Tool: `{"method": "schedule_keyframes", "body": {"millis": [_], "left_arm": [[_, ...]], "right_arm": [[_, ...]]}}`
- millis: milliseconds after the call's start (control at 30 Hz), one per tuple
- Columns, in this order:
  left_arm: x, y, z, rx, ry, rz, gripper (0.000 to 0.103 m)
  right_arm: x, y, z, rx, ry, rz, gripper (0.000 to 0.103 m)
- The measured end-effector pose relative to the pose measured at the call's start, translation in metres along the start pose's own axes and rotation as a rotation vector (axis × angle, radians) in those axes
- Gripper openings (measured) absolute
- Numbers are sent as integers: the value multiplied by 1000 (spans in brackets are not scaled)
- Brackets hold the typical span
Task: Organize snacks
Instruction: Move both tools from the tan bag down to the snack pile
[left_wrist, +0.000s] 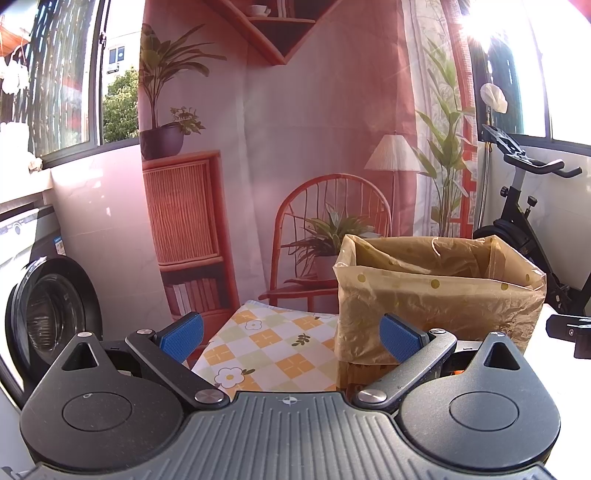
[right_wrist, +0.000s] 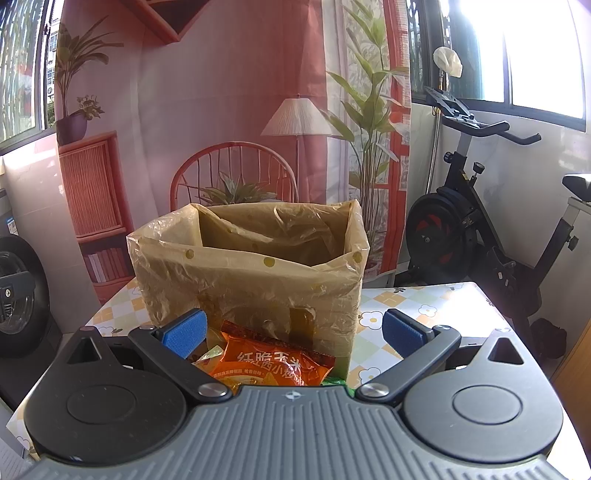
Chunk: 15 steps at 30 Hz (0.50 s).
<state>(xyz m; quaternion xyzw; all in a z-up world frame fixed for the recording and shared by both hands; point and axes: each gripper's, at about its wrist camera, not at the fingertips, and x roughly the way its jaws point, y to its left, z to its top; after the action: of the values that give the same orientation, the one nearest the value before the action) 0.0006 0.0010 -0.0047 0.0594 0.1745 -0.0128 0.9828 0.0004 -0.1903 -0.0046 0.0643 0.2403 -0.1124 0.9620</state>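
A cardboard box lined with a translucent yellow dotted plastic bag (right_wrist: 255, 266) stands open on the table; it also shows in the left wrist view (left_wrist: 436, 291) at right. An orange snack packet (right_wrist: 273, 365) lies on the table just in front of the box, between and below my right gripper's fingers, with other wrappers partly hidden beside it. My right gripper (right_wrist: 293, 334) is open and empty above the packet. My left gripper (left_wrist: 291, 336) is open and empty, left of the box, over the table.
The table has a checked floral cloth (left_wrist: 273, 350). A washing machine (left_wrist: 44, 310) stands at left, an exercise bike (right_wrist: 480, 229) at right. A printed backdrop (right_wrist: 221, 110) hangs behind the table. The other gripper's edge (left_wrist: 572, 332) shows at right.
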Motion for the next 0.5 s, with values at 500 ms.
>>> {"method": "schedule_keyframes", "body": {"millis": [500], "left_arm": [[16,18,-33,-107,29,-56,103]], "right_arm": [[12,1,-38,5,-78,67,103]]}}
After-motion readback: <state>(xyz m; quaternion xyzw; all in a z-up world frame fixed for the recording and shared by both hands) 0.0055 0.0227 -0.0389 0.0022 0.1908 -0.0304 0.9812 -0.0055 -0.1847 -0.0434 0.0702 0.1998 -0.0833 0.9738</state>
